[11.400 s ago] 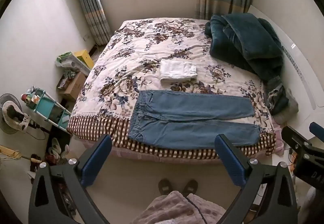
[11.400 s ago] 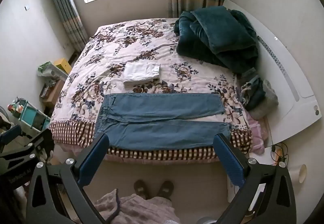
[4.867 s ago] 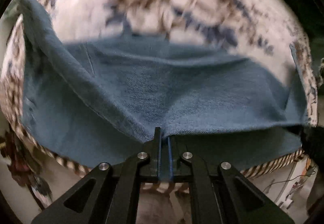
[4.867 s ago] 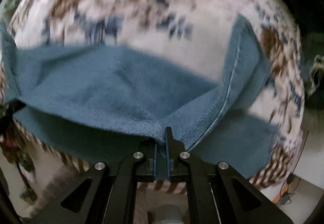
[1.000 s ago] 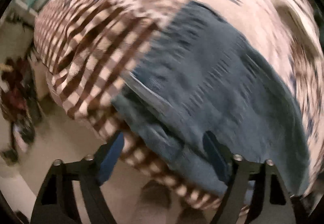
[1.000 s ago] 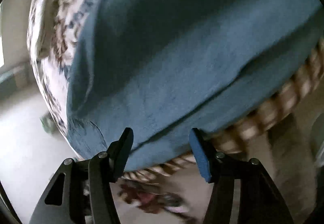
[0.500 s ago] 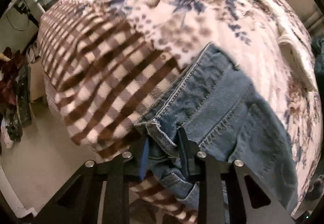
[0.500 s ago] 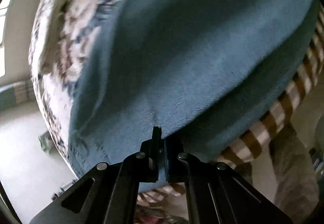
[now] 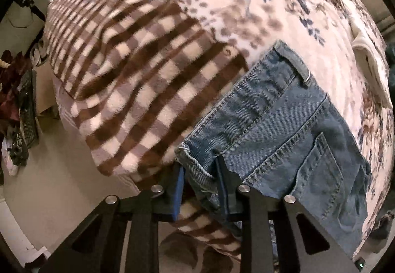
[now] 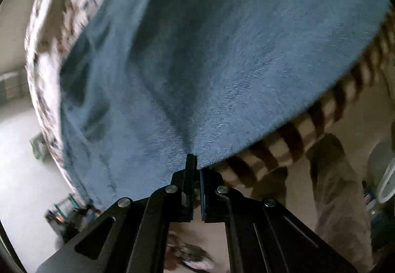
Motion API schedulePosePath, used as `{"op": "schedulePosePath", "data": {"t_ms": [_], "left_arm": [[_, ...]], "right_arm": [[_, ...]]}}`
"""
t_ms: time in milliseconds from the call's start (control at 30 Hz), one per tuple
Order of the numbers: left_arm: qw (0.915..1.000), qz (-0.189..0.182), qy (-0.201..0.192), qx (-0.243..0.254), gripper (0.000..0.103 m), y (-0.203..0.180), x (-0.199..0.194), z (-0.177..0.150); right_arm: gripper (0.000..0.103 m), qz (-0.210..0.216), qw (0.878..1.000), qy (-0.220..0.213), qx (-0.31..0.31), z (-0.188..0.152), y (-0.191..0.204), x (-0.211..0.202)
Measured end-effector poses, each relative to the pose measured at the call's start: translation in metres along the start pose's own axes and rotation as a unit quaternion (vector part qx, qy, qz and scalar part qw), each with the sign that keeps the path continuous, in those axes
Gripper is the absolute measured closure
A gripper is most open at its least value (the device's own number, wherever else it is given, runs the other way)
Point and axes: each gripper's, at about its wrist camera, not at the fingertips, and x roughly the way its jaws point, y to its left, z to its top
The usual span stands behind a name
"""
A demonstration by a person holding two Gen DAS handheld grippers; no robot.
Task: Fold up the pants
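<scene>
At the bed's near edge, the left gripper pinched the waistband corner of the jeans, while the right gripper was clamped tight on the denim's near edge farther along. The jeans lay lengthwise along the checked border of the bedspread, legs already doubled, waistband toward the bed's left end. The cross fold looked under way; next, both hands would likely lift together, keeping edges aligned

Twilled denim pants (matt, stitched) on a fleecy blanket
</scene>
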Motion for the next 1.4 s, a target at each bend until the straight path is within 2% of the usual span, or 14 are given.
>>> {"op": "schedulePosePath", "data": {"t_ms": [133, 167, 200, 233, 300, 333, 500, 700, 800, 933, 1000, 1200, 1367, 1400], "left_arm": [[0.9999, 0.008, 0.005, 0.006, 0.074, -0.002, -0.015, -0.009], [0.9998, 0.014, 0.000, 0.017, 0.072, -0.005, -0.023, -0.014], [0.9992, 0.022, -0.005, 0.034, 0.065, -0.012, -0.031, -0.020], [0.9976, 0.034, -0.012, 0.060, 0.046, -0.024, -0.039, -0.028], [0.9926, 0.051, -0.019, 0.109, 0.015, -0.053, -0.049, -0.045], [0.9893, 0.051, -0.024, 0.135, 0.011, -0.072, -0.053, -0.055], [0.9690, 0.020, -0.015, 0.246, 0.011, -0.191, -0.045, -0.115], [0.9482, -0.004, 0.001, 0.318, 0.011, -0.315, -0.023, -0.176], [0.9376, 0.003, -0.003, 0.348, 0.011, -0.366, -0.015, -0.204], [0.9275, 0.014, 0.003, 0.374, 0.011, -0.413, -0.004, -0.234], [0.9248, 0.022, 0.003, 0.380, 0.011, -0.427, 0.000, -0.243], [0.9251, 0.049, 0.001, 0.377, 0.011, -0.446, 0.008, -0.253], [0.9372, 0.069, -0.005, 0.342, 0.011, -0.436, 0.007, -0.236], [0.9391, 0.071, -0.012, 0.336, 0.011, -0.431, 0.003, -0.231]], "right_arm": [[0.092, 0.018, 0.999, 0.035, 0.017, 0.016, -0.009, 0.015], [0.082, 0.033, 0.998, 0.040, 0.020, 0.016, -0.013, 0.011], [0.064, 0.053, 0.998, 0.038, 0.020, 0.014, -0.018, 0.002], [0.058, 0.058, 0.998, 0.032, 0.020, 0.015, -0.019, -0.005], [0.054, 0.060, 0.998, 0.008, 0.021, 0.013, -0.036, -0.031], [0.054, 0.061, 0.998, 0.003, 0.024, 0.015, -0.045, -0.040], [0.054, 0.047, 0.990, -0.097, 0.089, 0.046, -0.117, -0.118], [0.054, 0.000, 0.954, -0.239, 0.182, 0.127, -0.230, -0.223], [0.054, -0.011, 0.945, -0.261, 0.194, 0.171, -0.266, -0.254], [0.057, -0.028, 0.941, -0.267, 0.204, 0.215, -0.301, -0.267], [0.090, -0.024, 0.949, -0.247, 0.196, 0.232, -0.308, -0.259], [0.093, -0.075, 0.949, -0.266, 0.154, 0.233, -0.289, -0.261], [0.084, -0.078, 0.971, -0.188, 0.127, 0.245, -0.275, -0.240], [0.075, -0.074, 0.974, -0.176, 0.123, 0.246, -0.271, -0.246]]}}
